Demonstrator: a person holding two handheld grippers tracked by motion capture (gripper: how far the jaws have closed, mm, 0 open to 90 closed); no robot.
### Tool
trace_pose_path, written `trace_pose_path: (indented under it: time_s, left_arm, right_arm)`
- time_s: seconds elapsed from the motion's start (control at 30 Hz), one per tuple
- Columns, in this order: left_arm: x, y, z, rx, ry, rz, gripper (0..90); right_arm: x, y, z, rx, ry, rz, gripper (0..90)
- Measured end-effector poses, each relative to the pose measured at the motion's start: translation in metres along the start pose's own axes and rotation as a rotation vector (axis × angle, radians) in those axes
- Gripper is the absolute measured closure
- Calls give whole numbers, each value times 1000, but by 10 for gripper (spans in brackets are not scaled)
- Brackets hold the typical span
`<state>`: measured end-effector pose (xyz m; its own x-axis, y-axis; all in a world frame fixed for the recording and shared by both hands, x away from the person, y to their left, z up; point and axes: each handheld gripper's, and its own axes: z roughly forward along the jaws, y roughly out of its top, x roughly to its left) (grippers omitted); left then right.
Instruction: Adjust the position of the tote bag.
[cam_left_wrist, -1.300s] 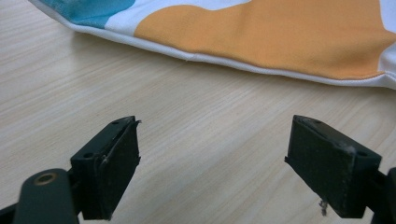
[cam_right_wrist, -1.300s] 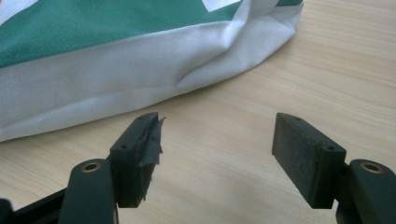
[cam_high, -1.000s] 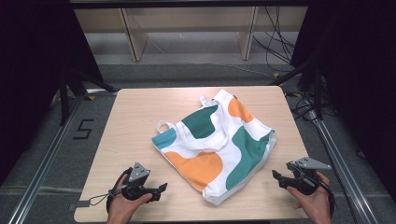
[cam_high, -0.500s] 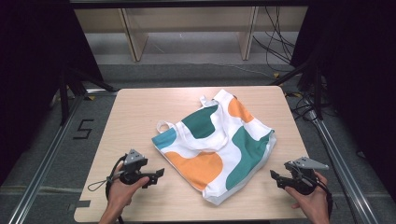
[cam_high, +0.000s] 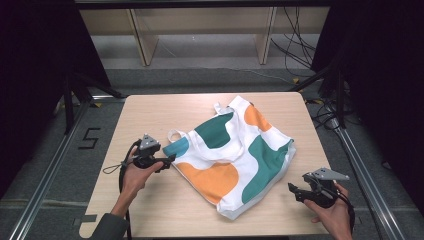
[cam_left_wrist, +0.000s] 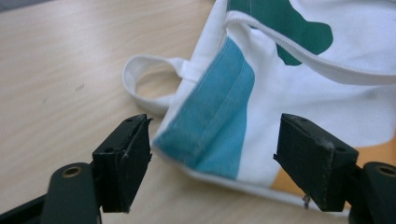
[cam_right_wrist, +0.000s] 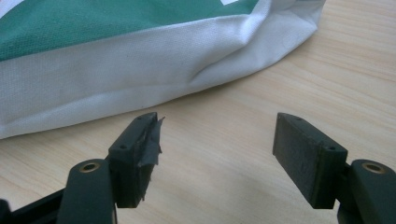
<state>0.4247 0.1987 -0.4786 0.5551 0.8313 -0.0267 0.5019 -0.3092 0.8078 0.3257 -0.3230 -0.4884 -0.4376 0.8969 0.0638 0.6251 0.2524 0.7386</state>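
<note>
A white cloth tote bag (cam_high: 235, 155) with green, orange and teal patches lies flat in the middle of the wooden table (cam_high: 150, 115). My left gripper (cam_high: 170, 161) is at the bag's left corner; its jaws have just been closing a little, and they stand apart around the teal corner (cam_left_wrist: 210, 126) without pressing it. One handle loop (cam_left_wrist: 140, 88) lies just beyond that corner. At the table's front right my right gripper (cam_high: 292, 192) is open and holds nothing, with the bag's white bottom edge (cam_right_wrist: 140, 79) a short way in front of it.
Bare wood runs along the table's left side and front edge. Metal rails (cam_high: 50, 165) border the table on both sides, a wooden shelf frame (cam_high: 200, 30) stands behind it, and cables (cam_high: 300, 55) trail on the floor at the back right.
My left hand has carried its gripper away from the front edge and rightward to the bag's teal corner. The right gripper has stayed in place. The bag has not moved.
</note>
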Motion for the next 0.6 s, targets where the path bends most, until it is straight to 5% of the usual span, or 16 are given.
trace_pose_path:
  time_s: [0.07,0.1,0.2,0.3,0.37,0.4,0.53,0.6]
  left_arm:
    - [2,6,8,-15,-8,38,248]
    - [3,8,9,-9,-4,43,245]
    - [6,11,21,-6,-23,20,272]
    - [6,12,30,-39,-45,-5,340]
    - [10,13,33,-17,-68,42,352]
    - [10,13,34,-18,-79,40,409]
    - [12,10,40,-5,-102,34,524]
    - [14,8,39,8,-91,46,656]
  right_arm:
    - [-2,0,0,-3,-16,-14,327]
    - [1,0,0,-6,-16,26,327]
    - [-3,0,0,-12,-6,-9,327]
    - [-3,0,2,-1,5,6,327]
    - [-3,-1,3,-2,-1,-3,327]
    - [-1,-1,3,6,4,26,327]
    - [-6,-1,5,-15,23,-6,327]
    - [-2,-1,1,6,4,47,327]
